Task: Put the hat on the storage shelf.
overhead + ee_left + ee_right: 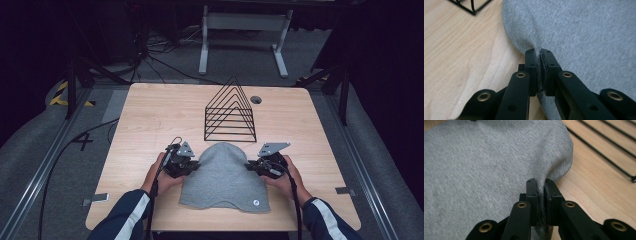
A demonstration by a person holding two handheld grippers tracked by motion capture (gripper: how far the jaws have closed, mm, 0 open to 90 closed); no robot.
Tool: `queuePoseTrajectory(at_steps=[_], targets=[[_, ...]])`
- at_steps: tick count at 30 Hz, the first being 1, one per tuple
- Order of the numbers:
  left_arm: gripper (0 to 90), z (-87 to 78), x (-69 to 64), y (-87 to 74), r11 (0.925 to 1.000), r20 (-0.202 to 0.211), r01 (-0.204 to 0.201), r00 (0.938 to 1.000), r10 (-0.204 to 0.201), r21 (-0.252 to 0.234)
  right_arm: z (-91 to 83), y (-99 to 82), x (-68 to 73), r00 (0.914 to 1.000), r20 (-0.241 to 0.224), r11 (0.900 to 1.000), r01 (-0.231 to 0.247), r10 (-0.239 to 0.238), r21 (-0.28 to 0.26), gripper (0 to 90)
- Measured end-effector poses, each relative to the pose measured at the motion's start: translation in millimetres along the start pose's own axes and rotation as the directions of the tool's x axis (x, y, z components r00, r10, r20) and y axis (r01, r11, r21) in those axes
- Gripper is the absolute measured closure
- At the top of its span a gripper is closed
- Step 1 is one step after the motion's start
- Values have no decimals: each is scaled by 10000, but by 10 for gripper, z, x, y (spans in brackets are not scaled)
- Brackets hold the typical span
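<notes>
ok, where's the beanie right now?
High view: the grey beanie lies flat at the table's near edge, just before the black wire rack, between both grippers.

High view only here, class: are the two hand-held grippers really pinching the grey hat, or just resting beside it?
Observer: The left hand-held gripper is shut on the edge of the hat; cloth shows between its jaws.
Operator: And the right?
Observer: The right hand-held gripper is shut too, on a raised fold of the edge.
Operator: Is the hat lifted?
Observer: Only puckered at each grip; the rest lies on the table.
</notes>
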State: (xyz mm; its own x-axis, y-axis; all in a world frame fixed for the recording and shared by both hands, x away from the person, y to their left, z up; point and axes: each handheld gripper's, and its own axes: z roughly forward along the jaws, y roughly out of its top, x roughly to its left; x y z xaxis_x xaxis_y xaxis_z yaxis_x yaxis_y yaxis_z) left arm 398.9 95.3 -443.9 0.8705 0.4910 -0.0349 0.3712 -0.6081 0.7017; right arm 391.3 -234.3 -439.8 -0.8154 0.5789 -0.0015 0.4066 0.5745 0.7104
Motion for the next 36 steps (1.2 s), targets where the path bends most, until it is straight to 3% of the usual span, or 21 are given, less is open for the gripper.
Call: queuePoseTrajectory(at_steps=[9, 12, 17, 23, 27, 36], targets=[[854, -219, -37, 205, 9961, -163, -431, 9990, 419, -765, -316, 146, 15, 9991, 339, 9960, 291, -263, -845, 838], [854, -296, -64, 345, 9914, -160, -699, 9975, 686, -1104, -467, 205, -5, 9980, 555, 9919, 367, -301, -1212, 839], [855, -399, -91, 620, 9807, -354, -1518, 9883, 1485, -1234, -614, 290, -41, 9957, 860, 9874, 482, -354, -1509, 840], [857, -531, -51, 853, 9730, -331, -1762, 9843, 1731, -1493, -750, 426, -78, 9910, 1205, 9833, 772, -576, -1646, 840], [857, -640, -49, 1021, 9618, -508, -2208, 9752, 2154, -1618, -927, 560, -120, 9872, 1443, 9768, 946, -672, -1920, 840], [857, -862, -13, 1245, 9465, -1014, -2083, 9768, 1885, -2464, -1222, 872, -233, 9796, 1887, 9638, 1142, -688, -2410, 841]])
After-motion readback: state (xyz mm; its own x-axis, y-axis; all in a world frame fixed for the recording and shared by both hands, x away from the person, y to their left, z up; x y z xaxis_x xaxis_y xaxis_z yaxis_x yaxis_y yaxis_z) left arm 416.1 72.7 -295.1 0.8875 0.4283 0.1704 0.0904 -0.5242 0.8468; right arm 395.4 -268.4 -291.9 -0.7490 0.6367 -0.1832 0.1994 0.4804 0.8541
